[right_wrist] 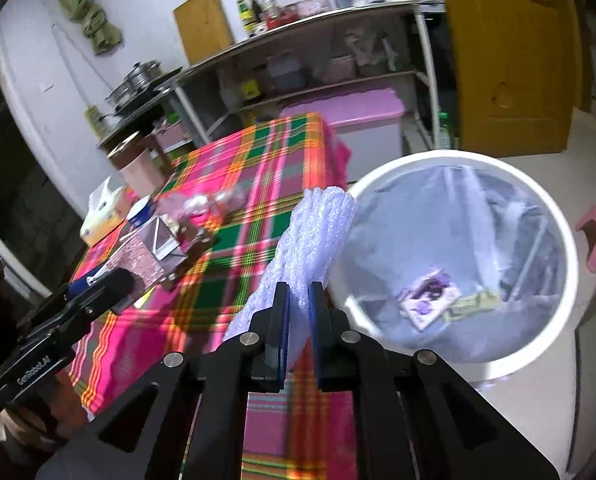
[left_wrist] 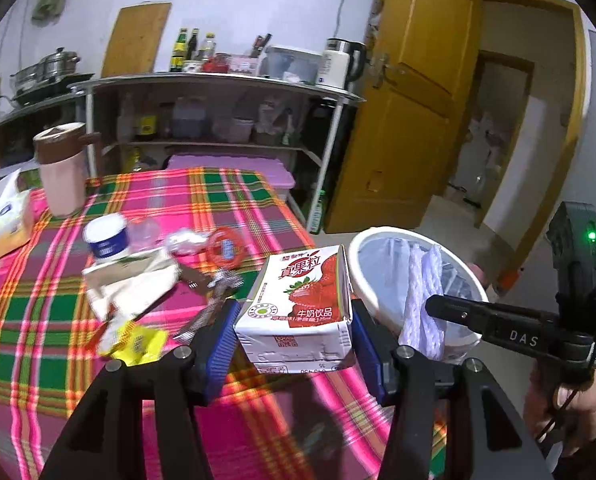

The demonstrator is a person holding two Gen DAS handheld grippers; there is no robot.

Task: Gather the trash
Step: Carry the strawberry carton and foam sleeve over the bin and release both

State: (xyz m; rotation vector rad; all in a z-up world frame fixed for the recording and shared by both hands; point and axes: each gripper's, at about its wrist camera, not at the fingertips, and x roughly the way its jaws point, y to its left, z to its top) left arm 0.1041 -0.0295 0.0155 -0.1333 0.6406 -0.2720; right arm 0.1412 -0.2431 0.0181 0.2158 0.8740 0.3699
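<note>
A strawberry milk carton [left_wrist: 298, 304] is clamped between the blue-padded fingers [left_wrist: 220, 344] of the left gripper [left_wrist: 294, 344] and is held above the bench edge, over the pink, green and orange plaid cloth [left_wrist: 138, 200]. A white foam net sleeve [right_wrist: 298, 252] is pinched between the nearly closed fingers [right_wrist: 282, 320] of the right gripper [right_wrist: 298, 316], its upper end leaning toward the rim of the white trash bin [right_wrist: 557, 232] at about 2 o'clock from the gripper. The bin is lined with a clear bag and stands on the floor just beside the bench; a purple-printed packet [right_wrist: 429, 296] and a yellowish wrapper [right_wrist: 477, 304] are seen lying at its bottom. In the left wrist view the bin [left_wrist: 361, 276] is found at 3 o'clock of the carton, with the right gripper [left_wrist: 429, 304] reaching across it. More litter is left on the cloth at 9 to 10 o'clock of the carton: a yellow wrapper [left_wrist: 138, 340], crumpled paper [left_wrist: 130, 284], a silvery wrapper [left_wrist: 214, 304], a red ring-shaped piece [left_wrist: 226, 248] and a small white tub with a blue label [left_wrist: 108, 238]. Farther back, a pink jug with a brown lid [left_wrist: 60, 168] and a tissue box [left_wrist: 2, 220] are seen at the far left.
</note>
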